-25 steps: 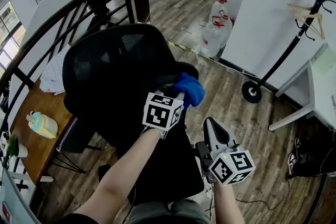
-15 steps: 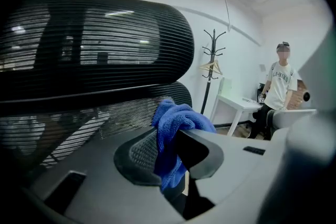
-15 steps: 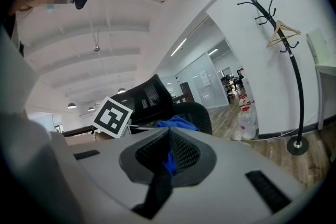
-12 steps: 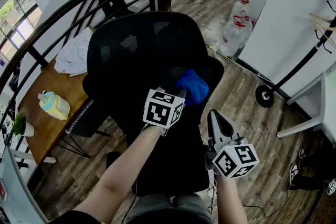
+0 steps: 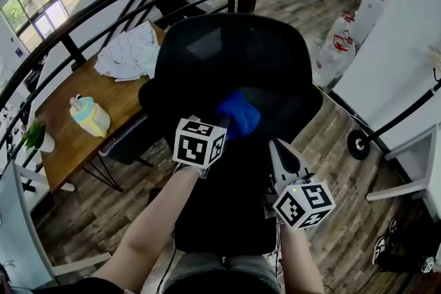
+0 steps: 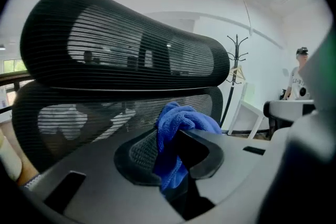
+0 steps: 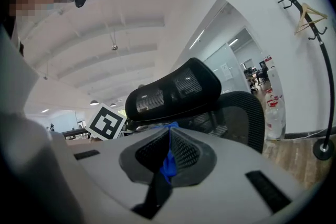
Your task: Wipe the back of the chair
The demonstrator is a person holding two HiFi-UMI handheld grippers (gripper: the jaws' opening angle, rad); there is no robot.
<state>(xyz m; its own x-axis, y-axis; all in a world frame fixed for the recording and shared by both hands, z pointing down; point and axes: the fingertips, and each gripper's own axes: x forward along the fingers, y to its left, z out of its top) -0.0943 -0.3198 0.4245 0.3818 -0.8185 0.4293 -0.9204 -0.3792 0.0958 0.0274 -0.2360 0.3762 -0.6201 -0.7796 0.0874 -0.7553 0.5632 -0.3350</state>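
- left tongs [image 6: 169, 136] — clamped tight on a blue cloth [image 6: 181, 118]. Cloth bunches up past the tips, w/ a fold hanging down btwn the pads.
- cloth sits against the mesh of the chair back [image 6: 63, 113], low and approx mid-width, under the headrest [image 6: 121, 39].
- right tongs [image 7: 169, 147] — pads together, only a hairline slit left. A sliver of blue shows in that slit; can't tell if it's caught there or just the cloth seen beyond.
- right tongs are held lower and nearer the person, apart from the chair back and pointing at it.
- vs 1 s ago: cloth was at the back's right edge and is now nearer the middle — left tongs have slid it leftward across the mesh. Grip unchanged.
- right tongs: same closed pads, same spot below and right of the left pair.
- head view has swung too: chair now centre frame, and more of the wooden counter [image 5: 69, 141] shows at left, w/ a pale jug [image 5: 88, 116] and a white heap [image 5: 131, 51] on it.
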